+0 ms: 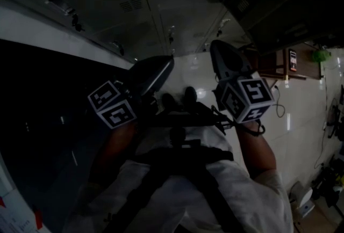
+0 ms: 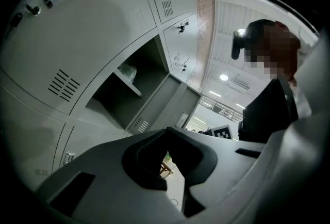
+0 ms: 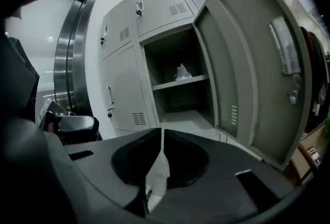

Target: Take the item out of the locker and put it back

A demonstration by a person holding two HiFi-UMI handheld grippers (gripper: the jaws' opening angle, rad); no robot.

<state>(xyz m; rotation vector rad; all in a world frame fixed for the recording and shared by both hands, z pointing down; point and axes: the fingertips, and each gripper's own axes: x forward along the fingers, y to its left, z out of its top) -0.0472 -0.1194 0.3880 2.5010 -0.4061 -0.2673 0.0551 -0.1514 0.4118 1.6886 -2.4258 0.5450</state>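
left gripper (image 2: 166,130): jaws together at the tips, nothing between them. right gripper (image 3: 162,132): jaws closed to a hairline slit, nothing between them.

in the head view both grippers are held side by side in front of the person's chest, above a pale glossy floor (image 1: 301,119). that view is dark and shows little else.

locker (image 3: 172,52): one compartment stands open. its door (image 3: 247,73) is swung out to the right in the right gripper view. the neighbouring doors (image 3: 121,99) are closed.

item (image 3: 181,72): small, pale and crumpled; what it is cannot be told. it lies on the shelf (image 3: 170,85) inside the open compartment, towards the back and right of centre. neither gripper touches it, the shelf or the door; both are apart from the locker, facing it.
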